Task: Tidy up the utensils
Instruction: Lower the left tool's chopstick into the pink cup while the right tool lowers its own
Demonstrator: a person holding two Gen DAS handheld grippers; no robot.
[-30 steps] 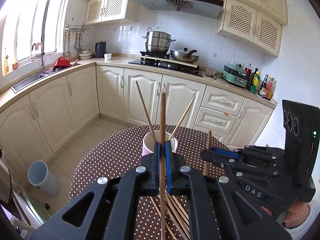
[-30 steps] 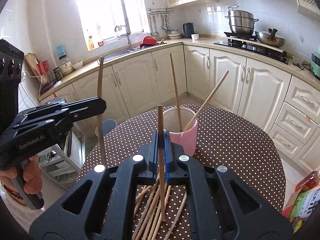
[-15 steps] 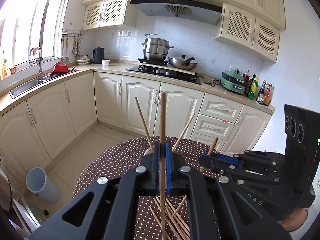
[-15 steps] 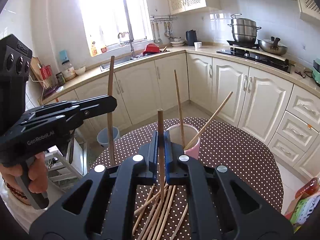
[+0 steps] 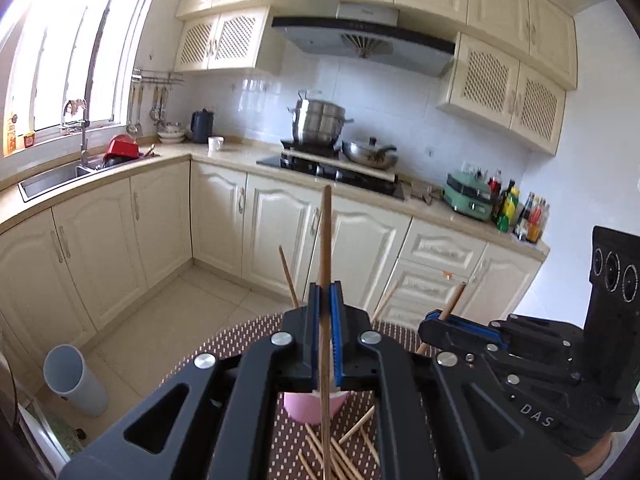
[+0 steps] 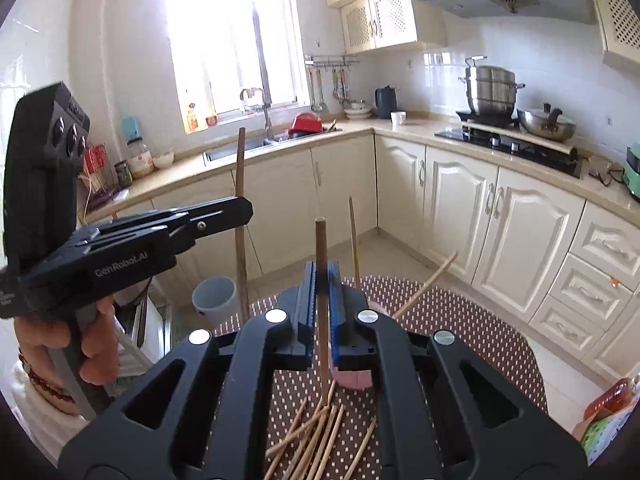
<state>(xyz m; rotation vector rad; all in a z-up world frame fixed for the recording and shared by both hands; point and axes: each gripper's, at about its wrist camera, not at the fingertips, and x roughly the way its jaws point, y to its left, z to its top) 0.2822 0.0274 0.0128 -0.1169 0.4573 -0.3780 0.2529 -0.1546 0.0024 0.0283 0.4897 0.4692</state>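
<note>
My left gripper (image 5: 325,298) is shut on an upright wooden chopstick (image 5: 325,240); it also shows in the right wrist view (image 6: 240,210). My right gripper (image 6: 321,280) is shut on another upright chopstick (image 6: 321,248); it also shows in the left wrist view (image 5: 434,320). Both grippers hang above a pink cup (image 5: 308,408) that holds two leaning chopsticks (image 6: 353,236). The cup is mostly hidden behind the jaws. Several loose chopsticks (image 6: 320,436) lie on the brown dotted tablecloth (image 6: 460,328) in front of the cup.
The round table stands in a kitchen with cream cabinets (image 5: 160,224). A grey bin (image 5: 74,384) stands on the floor to the left. A colourful box (image 6: 604,424) lies at the table's right edge.
Both grippers have risen with their chopsticks, so the cup has sunk low in both views and is now mostly hidden behind the jaws.
</note>
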